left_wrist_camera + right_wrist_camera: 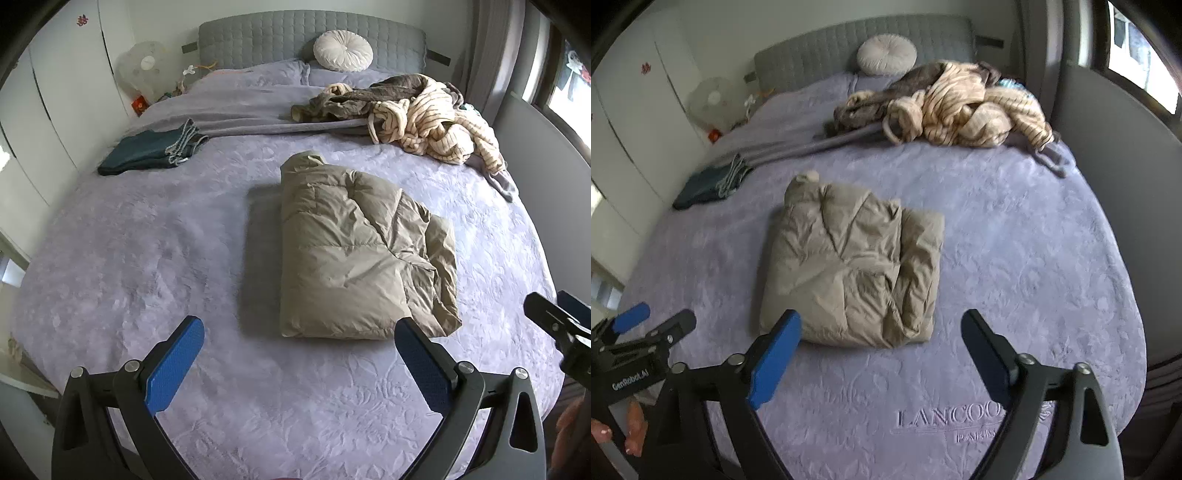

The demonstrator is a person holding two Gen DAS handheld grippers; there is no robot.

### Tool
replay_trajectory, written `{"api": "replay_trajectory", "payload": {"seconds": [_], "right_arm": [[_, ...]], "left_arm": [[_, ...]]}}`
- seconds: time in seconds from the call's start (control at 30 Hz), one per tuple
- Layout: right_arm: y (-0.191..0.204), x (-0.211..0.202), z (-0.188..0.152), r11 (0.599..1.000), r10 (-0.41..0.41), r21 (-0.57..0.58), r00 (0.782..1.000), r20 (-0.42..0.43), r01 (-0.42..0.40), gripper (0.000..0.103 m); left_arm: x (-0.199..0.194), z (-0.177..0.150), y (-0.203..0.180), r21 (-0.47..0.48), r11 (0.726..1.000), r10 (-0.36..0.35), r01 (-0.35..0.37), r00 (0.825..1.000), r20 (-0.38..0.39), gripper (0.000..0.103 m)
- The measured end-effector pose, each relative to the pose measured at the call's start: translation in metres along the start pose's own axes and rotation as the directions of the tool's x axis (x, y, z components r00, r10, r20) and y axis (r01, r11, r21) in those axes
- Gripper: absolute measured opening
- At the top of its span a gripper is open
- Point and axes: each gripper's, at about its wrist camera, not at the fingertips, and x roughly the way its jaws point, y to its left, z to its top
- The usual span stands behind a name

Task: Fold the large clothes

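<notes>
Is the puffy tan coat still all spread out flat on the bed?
No, the puffy tan coat lies folded into a compact bundle on the bed.

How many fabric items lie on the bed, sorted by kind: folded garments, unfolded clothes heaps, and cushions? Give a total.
Folded garments: 2, the khaki puffer jacket and the dark green jeans
Unfolded heaps: 1, the striped clothes pile
Cushions: 1, the round white cushion
Total: 4
</notes>
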Motion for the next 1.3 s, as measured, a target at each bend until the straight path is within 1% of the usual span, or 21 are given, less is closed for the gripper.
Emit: {"api": "replay_trajectory", "payload": {"seconds": [0.13, 0.37, 1.3], "right_arm": [[0.0, -0.005, 0.001, 1.0, -0.013, 0.002, 1.0, 0.016, 0.013, 0.103], [0.006, -0.01, 0.001, 0.999, -0.04, -0.027, 0.999, 0.007, 0.04, 0.103], [0.008, -0.011, -0.002, 0.999, -0.045, -0.023, 0.999, 0.002, 0.045, 0.103]], "left_arm": [[-0.006, -0.002, 0.0, -0.005, 1.0, 0.008, -0.008, 1.0, 0.009, 0.103], [-0.013, -0.003, 0.005, -0.028, 0.999, 0.033, -0.032, 0.999, 0.031, 0.103], [-0.012, -0.007, 0.009, -0.04, 0.998, 0.045, -0.044, 0.999, 0.028, 0.103]]}}
